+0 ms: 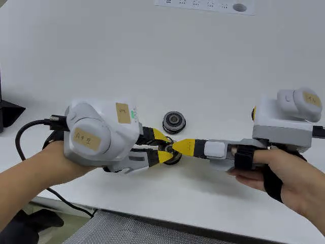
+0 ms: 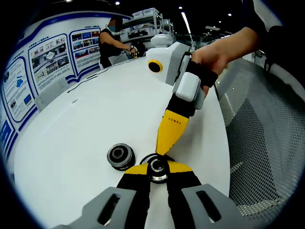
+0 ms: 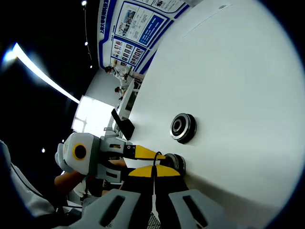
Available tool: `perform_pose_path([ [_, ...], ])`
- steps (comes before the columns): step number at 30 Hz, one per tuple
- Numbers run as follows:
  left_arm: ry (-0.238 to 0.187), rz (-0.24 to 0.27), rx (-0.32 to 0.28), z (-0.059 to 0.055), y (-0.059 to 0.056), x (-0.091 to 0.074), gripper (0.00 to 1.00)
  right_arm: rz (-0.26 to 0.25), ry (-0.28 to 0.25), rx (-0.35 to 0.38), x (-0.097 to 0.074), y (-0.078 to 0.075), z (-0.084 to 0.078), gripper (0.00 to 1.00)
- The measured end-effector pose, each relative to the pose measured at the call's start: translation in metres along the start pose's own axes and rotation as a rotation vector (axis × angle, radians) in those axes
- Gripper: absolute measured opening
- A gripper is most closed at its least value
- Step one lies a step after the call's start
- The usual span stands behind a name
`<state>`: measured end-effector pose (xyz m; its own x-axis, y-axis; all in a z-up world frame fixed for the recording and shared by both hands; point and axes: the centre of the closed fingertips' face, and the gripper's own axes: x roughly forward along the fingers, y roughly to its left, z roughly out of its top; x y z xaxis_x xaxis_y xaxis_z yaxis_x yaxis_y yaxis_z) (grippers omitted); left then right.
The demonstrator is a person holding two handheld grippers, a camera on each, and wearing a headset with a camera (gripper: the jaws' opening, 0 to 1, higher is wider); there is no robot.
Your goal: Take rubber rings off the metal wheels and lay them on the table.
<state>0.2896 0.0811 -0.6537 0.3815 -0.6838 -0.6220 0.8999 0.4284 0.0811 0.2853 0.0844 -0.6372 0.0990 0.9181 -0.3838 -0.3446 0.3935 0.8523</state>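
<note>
My left gripper (image 1: 164,147) is shut on a small metal wheel (image 1: 174,157), holding it just above the white table (image 1: 213,76). In the left gripper view the wheel (image 2: 158,170) sits between my yellow jaws. My right gripper (image 1: 176,146) comes in from the right, its tips closed on the black rubber ring (image 2: 146,158), which is partly pulled off the wheel's rim. In the right gripper view a thin loop of ring (image 3: 156,158) rises from my shut right gripper (image 3: 153,171) beside the wheel (image 3: 176,162). A second wheel (image 1: 174,122) with its black ring lies flat just behind.
A black cable (image 1: 23,133) trails from the left gripper over the table's near edge. A dark object (image 1: 7,112) stands at the far left, and a socket strip (image 1: 203,5) lies at the back. A mesh chair (image 1: 127,229) sits below the near edge.
</note>
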Motion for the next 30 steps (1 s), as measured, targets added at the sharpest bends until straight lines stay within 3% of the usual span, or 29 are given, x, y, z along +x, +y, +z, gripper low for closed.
perform_pose_path([
  [4, 0.007, 0.000, 0.013, 0.001, 0.000, 0.000, 0.13, -0.011, -0.004, 0.000, 0.000, -0.001, 0.000, 0.01],
  [6, 0.004, 0.001, 0.058, 0.002, -0.001, 0.001, 0.13, -0.016, -0.006, 0.008, -0.001, -0.001, 0.000, 0.01],
  [15, 0.019, 0.006, 0.045, 0.002, 0.001, 0.002, 0.13, -0.029, -0.017, 0.013, -0.001, -0.003, 0.002, 0.01],
  [18, 0.031, 0.009, 0.069, 0.002, 0.001, 0.001, 0.13, -0.027, -0.022, 0.021, -0.001, -0.002, 0.002, 0.01],
  [23, 0.025, 0.017, 0.056, 0.005, 0.002, -0.004, 0.14, -0.021, -0.029, 0.033, 0.000, 0.000, 0.003, 0.01],
  [30, -0.015, 0.020, 0.001, 0.010, 0.001, -0.018, 0.17, -0.009, -0.031, 0.046, 0.001, 0.004, 0.004, 0.01],
])
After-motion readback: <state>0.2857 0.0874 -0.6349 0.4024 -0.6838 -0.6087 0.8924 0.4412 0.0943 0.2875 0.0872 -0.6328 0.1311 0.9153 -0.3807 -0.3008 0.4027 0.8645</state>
